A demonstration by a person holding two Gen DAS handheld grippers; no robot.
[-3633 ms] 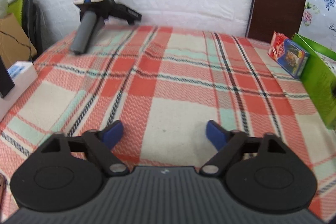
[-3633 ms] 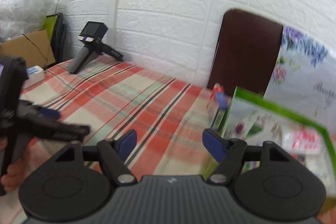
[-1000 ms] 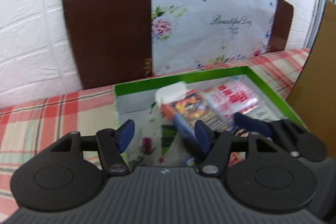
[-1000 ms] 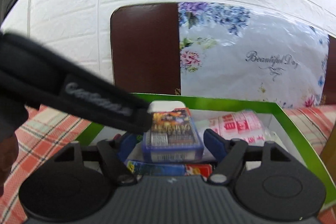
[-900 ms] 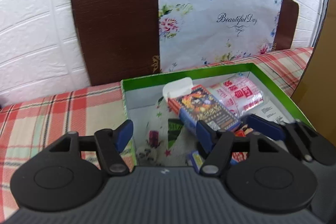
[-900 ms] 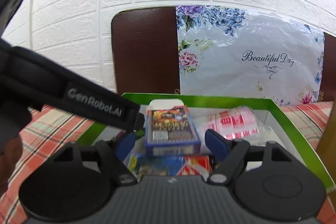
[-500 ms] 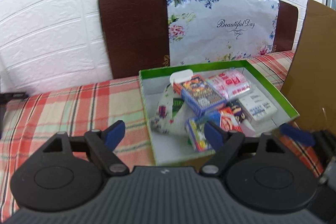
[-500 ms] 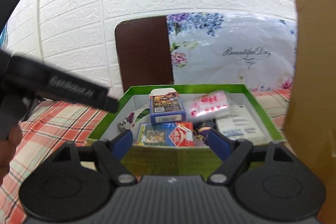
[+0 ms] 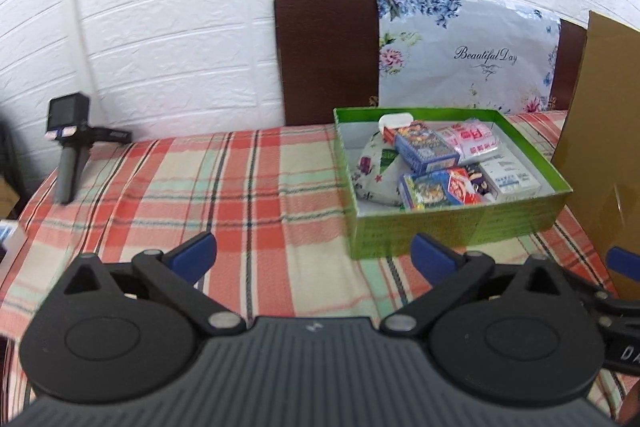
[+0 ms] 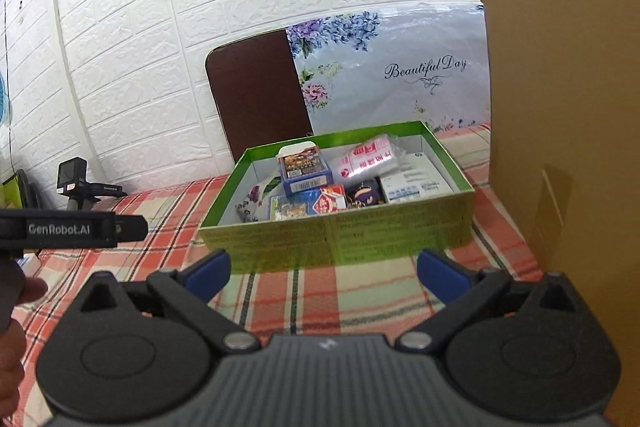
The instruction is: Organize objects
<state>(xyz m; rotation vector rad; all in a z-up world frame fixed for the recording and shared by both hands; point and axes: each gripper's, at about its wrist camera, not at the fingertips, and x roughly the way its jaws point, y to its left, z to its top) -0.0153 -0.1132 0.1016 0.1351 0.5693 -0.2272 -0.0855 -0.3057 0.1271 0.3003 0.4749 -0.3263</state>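
Red-and-mint plaid-covered table [image 9: 248, 187] fills both views. Tall brown cardboard sheet [image 10: 560, 107] stands at 3 o'clock, just beside the box.

Green open-top cardboard box [image 10: 336, 231] sits at 12 o'clock in the right wrist view, 1–2 o'clock in the left. A second ago both claws were right over it, with the blue card pack between the right claw's fingers; now both are pulled back and the whole box is in frame.

Inside: grey floral fabric pouch [image 9: 372, 167] at the box's 9 o'clock, white printed carton [image 9: 508, 179] at 3, pink-printed clear plastic packet [image 9: 472, 143] at 1, blue card pack [image 10: 304, 171] lying on top near centre, a second blue-and-red flat pack [image 9: 436, 189] at 6.

Left claw [image 9: 312, 255]: wide open, empty. Right claw [image 10: 322, 273]: wide open, empty.

Read: the pack is released in the box, drop-off done. No loose items on the cloth in view, so the sorting looks finished or close.
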